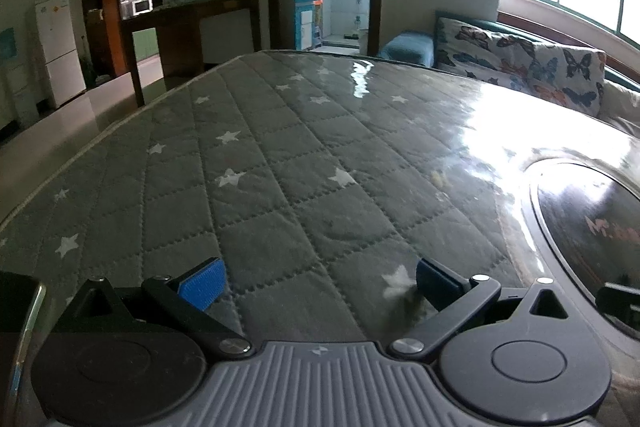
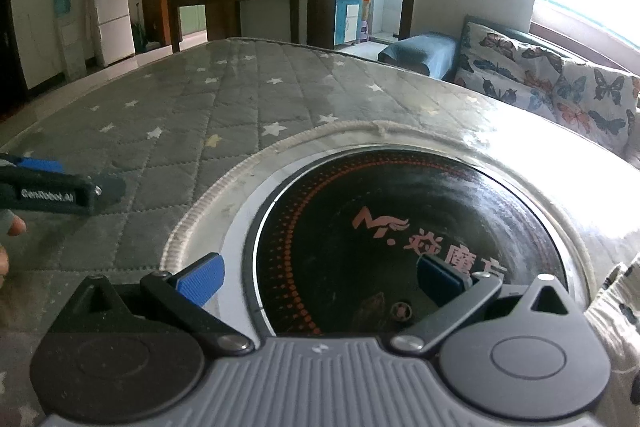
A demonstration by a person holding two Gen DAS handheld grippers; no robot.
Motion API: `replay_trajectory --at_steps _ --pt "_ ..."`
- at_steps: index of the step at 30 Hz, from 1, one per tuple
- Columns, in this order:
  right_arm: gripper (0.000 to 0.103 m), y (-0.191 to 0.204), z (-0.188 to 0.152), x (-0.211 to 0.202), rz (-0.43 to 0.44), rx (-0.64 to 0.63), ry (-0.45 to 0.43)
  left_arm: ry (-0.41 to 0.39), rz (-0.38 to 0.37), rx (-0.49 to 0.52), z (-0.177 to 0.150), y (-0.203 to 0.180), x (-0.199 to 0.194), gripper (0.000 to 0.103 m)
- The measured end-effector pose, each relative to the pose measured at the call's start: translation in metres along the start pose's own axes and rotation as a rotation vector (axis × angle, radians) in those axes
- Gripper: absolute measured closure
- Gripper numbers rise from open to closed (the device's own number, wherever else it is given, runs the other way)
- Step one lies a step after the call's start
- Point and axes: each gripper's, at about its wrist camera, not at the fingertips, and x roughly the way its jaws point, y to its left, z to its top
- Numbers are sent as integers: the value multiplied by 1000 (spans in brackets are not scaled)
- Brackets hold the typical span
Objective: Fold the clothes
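My left gripper (image 1: pixel 320 285) is open and empty, low over a grey quilted table cover with white stars (image 1: pixel 280 163). My right gripper (image 2: pixel 320 279) is open and empty, over a round black cooktop disc with red lettering (image 2: pixel 400 227) set into the table. The left gripper also shows in the right wrist view (image 2: pixel 60 187), at the left edge. A patterned cloth (image 2: pixel 616 311) shows at the right edge of the right wrist view; I cannot tell whether it is a garment. No other clothing is in view.
A clear glossy sheet covers the quilted cover. The black disc also shows in the left wrist view (image 1: pixel 592 227). A sofa with butterfly cushions (image 1: pixel 520 67) stands behind the table at the right. A dark wooden counter (image 1: pixel 192 23) and a white fridge (image 1: pixel 56 47) stand at the back left.
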Motion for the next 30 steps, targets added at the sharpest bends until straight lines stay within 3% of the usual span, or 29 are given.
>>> replay_trajectory --at_steps 12,30 --pt "0 11 -13 -41 -17 11 -10 43 -69 37 -16 -14 -25 0" --pt "0 24 -42 -103 -62 42 -54 39 -132 90 -26 -36 -66 0"
